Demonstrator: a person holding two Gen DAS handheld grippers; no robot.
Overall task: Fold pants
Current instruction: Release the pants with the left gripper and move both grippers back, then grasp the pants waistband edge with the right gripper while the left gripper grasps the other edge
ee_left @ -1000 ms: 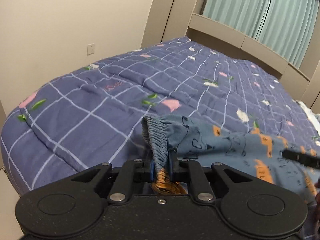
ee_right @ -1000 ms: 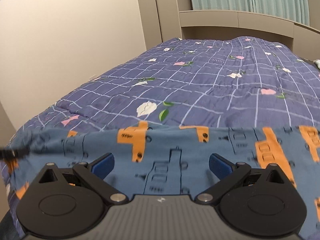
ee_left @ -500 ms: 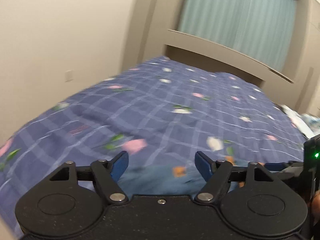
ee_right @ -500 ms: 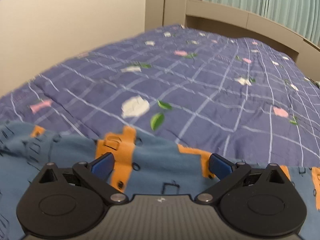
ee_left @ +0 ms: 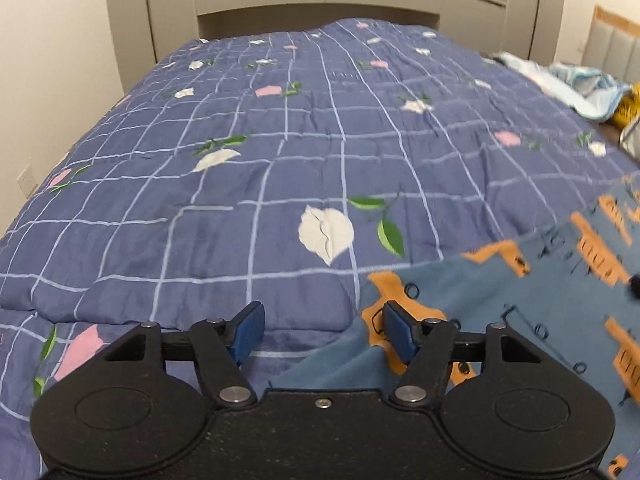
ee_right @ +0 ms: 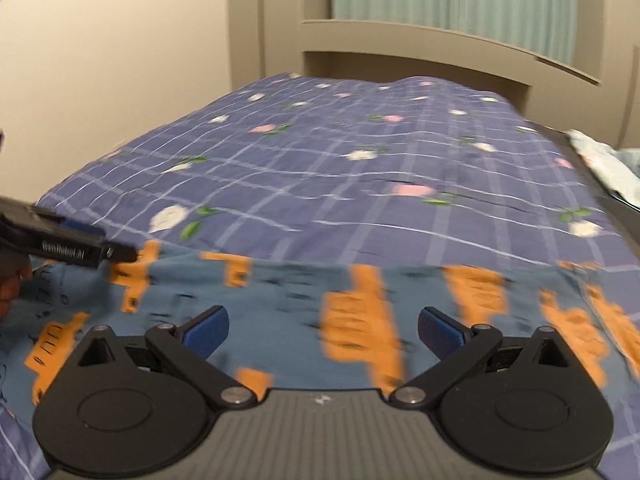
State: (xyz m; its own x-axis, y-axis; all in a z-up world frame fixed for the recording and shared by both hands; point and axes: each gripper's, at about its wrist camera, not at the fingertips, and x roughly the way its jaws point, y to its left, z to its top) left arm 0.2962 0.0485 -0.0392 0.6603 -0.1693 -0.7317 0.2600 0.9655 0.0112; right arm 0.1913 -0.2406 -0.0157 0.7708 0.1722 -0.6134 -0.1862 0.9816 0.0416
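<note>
The pants [ee_left: 532,300] are blue with orange and black prints and lie flat on the bed near its front edge. In the left wrist view they fill the lower right. My left gripper [ee_left: 324,332] is open and empty, just above their left edge. In the right wrist view the pants [ee_right: 360,312] stretch across the lower frame. My right gripper [ee_right: 323,332] is open and empty above them. The left gripper's fingers [ee_right: 120,254] show at the far left of that view, over the pants' left end.
The bed is covered by a purple checked quilt [ee_left: 312,152] with flower prints. A beige headboard [ee_left: 320,4] and green curtains stand at the back. Light blue and yellow clothes [ee_left: 580,88] lie at the bed's right side. A wall runs along the left.
My left gripper has let go of the pants' waistband, opened, and swung to face the headboard. The pants now lie flat. My right gripper stayed open and shifted over the pants.
</note>
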